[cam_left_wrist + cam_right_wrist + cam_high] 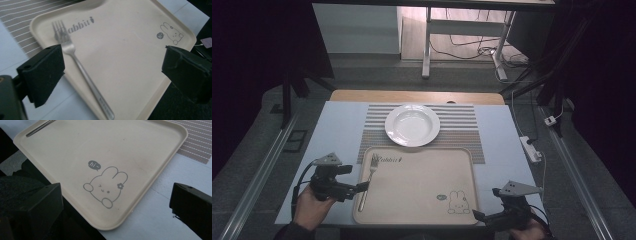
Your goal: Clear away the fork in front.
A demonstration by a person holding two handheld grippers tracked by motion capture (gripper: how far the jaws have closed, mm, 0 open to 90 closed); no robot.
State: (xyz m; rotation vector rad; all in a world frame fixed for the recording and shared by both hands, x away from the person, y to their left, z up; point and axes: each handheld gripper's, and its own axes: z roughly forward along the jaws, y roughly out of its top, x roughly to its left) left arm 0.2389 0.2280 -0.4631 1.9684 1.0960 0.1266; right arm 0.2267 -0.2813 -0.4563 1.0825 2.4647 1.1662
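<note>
A silver fork [366, 182] lies lengthwise along the left side of a beige tray [422, 185], tines toward the far side. My left gripper [354, 179] hovers at the tray's left edge beside the fork handle, jaws open and holding nothing. In the left gripper view the fork [82, 72] rests on the tray [130, 50] between and beyond the parted jaws of that gripper [112, 57]. My right gripper [486, 204] sits off the tray's near right corner, open and empty [116, 195], looking at the rabbit drawing on the tray [100, 145].
A white deep plate [412, 125] stands on a striped placemat [462, 135] behind the tray. The table has a pale blue cover [337, 125]. A white power strip [531, 148] lies just off the right edge.
</note>
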